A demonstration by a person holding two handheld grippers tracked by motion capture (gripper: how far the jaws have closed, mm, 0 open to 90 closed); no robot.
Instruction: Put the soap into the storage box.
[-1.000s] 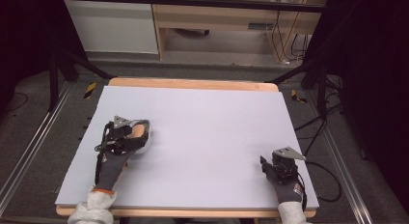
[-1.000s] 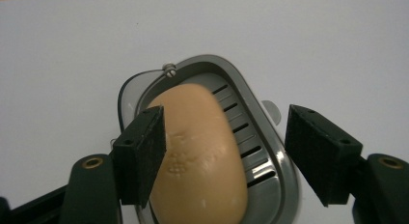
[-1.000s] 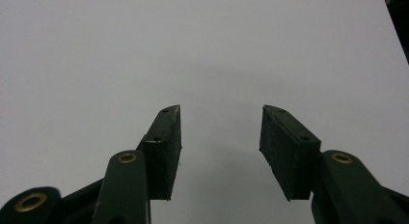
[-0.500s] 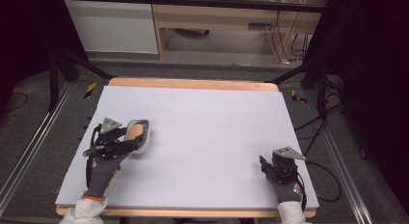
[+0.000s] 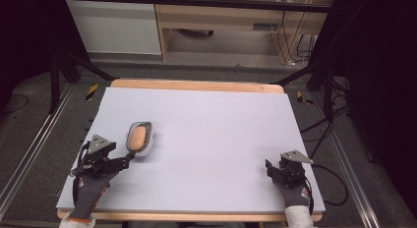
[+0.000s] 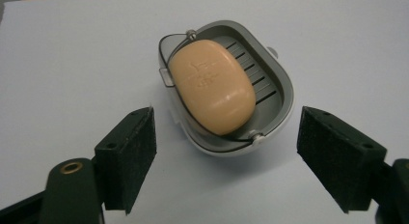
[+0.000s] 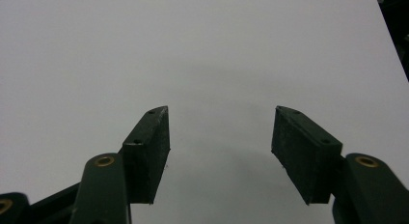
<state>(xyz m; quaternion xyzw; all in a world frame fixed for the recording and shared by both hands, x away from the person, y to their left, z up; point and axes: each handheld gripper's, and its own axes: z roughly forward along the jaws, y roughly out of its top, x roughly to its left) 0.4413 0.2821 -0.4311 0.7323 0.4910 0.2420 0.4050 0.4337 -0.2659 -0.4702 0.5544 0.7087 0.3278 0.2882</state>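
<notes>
A grey soap dish lies on the white table top at the left, with an orange bar of soap in it. A thin wire bail loops around the soap. My left gripper sits just short of the dish, open, its jaws wide and apart from the dish. My right gripper rests near the table's front right corner, open, with bare table between its jaws.
The white table top has a wooden rim at the far edge. Dark floor, metal rails and cables lie around the table. A shelf unit stands beyond it.
My left gripper has let go of the soap dish and drawn back toward the front left, leaving the dish on the table. The right gripper has stayed put.
</notes>
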